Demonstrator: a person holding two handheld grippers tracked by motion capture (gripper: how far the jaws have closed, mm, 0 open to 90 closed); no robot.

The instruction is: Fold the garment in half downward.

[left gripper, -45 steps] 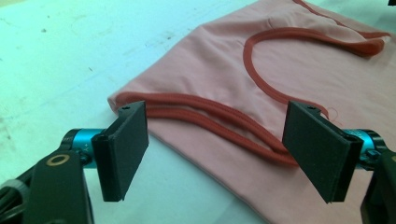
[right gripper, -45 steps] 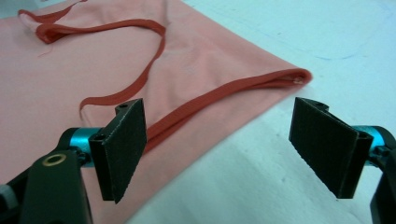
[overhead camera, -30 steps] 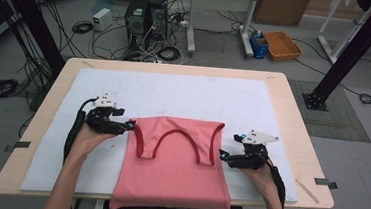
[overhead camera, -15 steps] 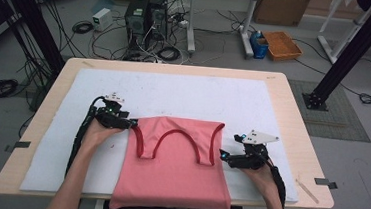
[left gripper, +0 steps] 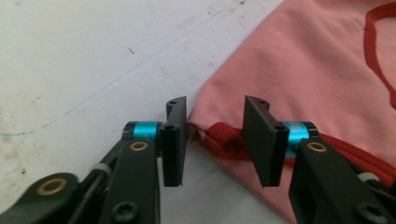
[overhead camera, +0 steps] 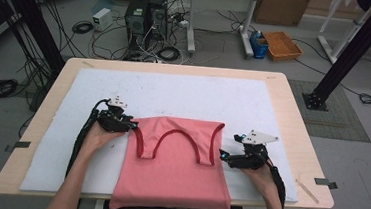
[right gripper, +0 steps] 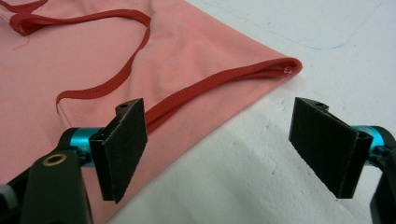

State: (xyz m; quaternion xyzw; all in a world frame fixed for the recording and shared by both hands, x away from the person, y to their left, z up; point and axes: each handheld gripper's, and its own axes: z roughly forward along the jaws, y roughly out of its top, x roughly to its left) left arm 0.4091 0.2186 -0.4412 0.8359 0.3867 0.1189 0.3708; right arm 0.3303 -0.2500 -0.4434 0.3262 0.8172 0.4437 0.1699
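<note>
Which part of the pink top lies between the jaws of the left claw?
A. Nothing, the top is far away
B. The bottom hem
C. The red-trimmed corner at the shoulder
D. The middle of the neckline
C: in the left gripper view the left claw has the red-trimmed shoulder corner of the pink top between its jaws, which have just been closing.

Left gripper (left gripper: 215,140): held low in the left hand (overhead camera: 97,135), jaws just narrowing, a gap left between them. Right gripper (right gripper: 233,149): held low in the right hand (overhead camera: 260,176), jaws spread wide, nothing clamped.
</note>
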